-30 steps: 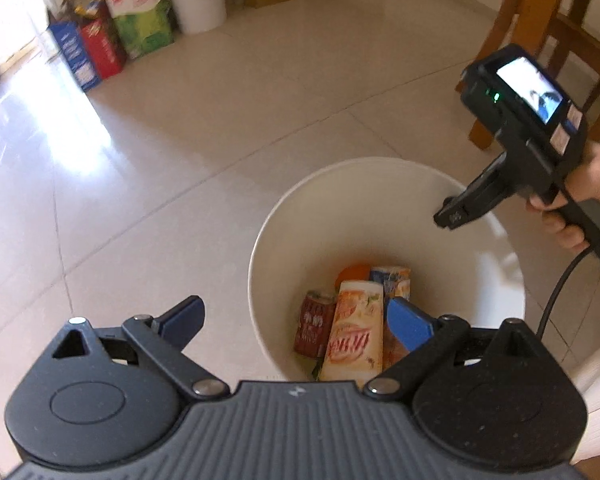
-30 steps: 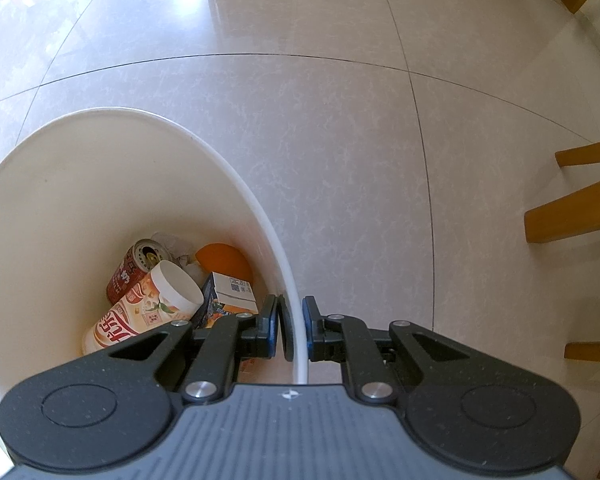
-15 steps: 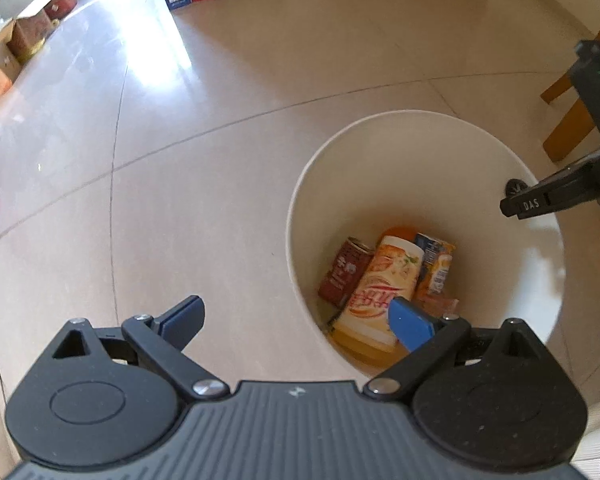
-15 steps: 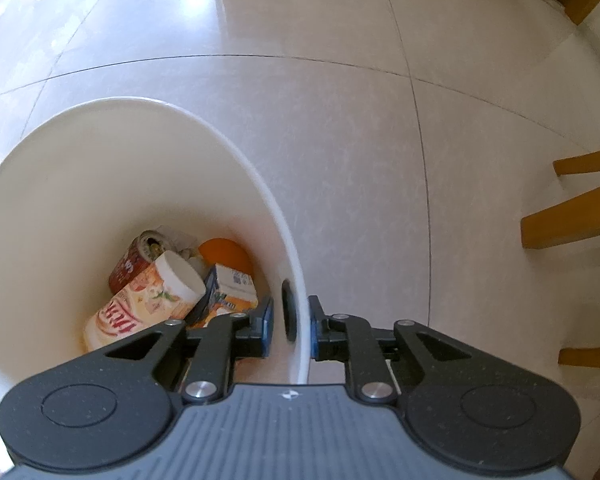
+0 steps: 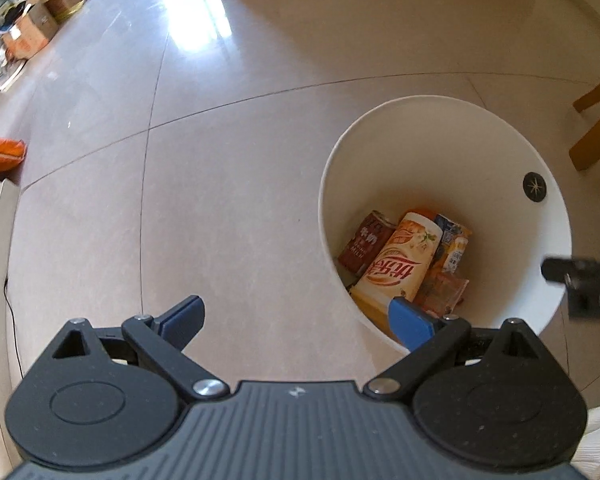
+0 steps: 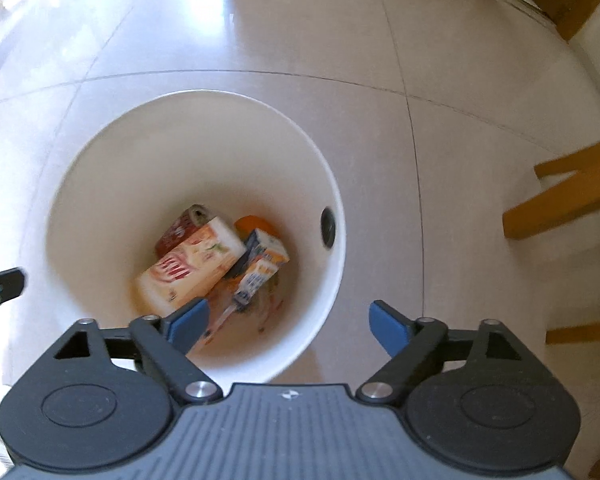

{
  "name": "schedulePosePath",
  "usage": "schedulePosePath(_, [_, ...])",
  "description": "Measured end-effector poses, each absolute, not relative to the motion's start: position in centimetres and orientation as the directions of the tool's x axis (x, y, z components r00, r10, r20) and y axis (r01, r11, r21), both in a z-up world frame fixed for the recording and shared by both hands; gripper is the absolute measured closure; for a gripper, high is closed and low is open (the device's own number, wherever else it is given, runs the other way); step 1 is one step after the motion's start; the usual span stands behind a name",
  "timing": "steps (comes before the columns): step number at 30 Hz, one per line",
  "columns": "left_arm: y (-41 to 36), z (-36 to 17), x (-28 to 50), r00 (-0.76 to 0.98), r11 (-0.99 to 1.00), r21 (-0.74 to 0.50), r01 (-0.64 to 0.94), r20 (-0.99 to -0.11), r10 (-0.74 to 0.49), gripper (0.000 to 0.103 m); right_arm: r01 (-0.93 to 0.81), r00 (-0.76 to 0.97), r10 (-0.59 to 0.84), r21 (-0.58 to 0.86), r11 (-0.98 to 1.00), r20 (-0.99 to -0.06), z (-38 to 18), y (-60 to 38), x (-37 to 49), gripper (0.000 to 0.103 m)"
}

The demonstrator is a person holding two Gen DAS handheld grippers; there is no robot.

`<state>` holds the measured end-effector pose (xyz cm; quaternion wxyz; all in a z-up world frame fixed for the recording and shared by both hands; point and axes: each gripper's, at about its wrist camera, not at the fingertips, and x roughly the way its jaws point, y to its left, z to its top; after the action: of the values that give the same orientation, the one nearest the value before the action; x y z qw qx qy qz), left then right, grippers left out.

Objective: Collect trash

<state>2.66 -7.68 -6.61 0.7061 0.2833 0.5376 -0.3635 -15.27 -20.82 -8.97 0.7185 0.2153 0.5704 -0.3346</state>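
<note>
The white bin (image 6: 196,128) already holds a cup, can and carton. Both claws, left (image 5: 296,316) and right (image 6: 288,320), stand wide and empty, the right having just opened; the floor near the bin looks bare.

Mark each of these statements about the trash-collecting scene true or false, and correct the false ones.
1. The white bin stands on a tiled floor. True.
2. The bin is empty. False: it holds a cream drink cup, a red can and a small carton.
3. The right hand-held gripper is clamped on the bin's rim. False: its jaws have just been opening and stand wide, with nothing between them.
4. The left hand-held gripper is open and holds nothing. True.
5. The drink cup stands upright. False: it lies tilted on the other trash.
</note>
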Motion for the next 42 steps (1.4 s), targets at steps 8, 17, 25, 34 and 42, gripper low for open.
schedulePosePath(8, [-7.2,-5.0,1.8,0.159,0.595,0.011,0.803,-0.968,-0.196,0.005,0.773,0.147,-0.239,-0.039,0.634,-0.960,-5.8,-17.3,-17.2,0.000])
schedulePosePath(17, [-7.1,-2.6,1.3,0.189,0.598,0.037,0.801,-0.963,-0.193,0.005,0.819,0.169,-0.249,-0.004,0.573,-0.954,-2.2,-15.4,-18.6,0.000])
schedulePosePath(25, [-7.0,-1.4,1.0,0.191,0.602,0.031,0.798,-0.960,-0.204,0.004,0.831,0.191,-0.269,0.009,0.556,-0.944,-0.3,-14.7,-19.0,0.000])
schedulePosePath(34, [-6.9,-0.8,0.7,0.206,0.600,0.046,0.799,-0.957,-0.202,0.004,0.838,0.191,-0.279,0.008,0.546,-0.941,0.3,-14.6,-19.2,0.000])
schedulePosePath(42, [-6.8,-0.8,0.7,0.205,0.596,0.047,0.802,-0.958,-0.200,0.004,0.837,0.192,-0.282,0.007,0.547,-0.940,0.3,-14.4,-19.1,0.000])
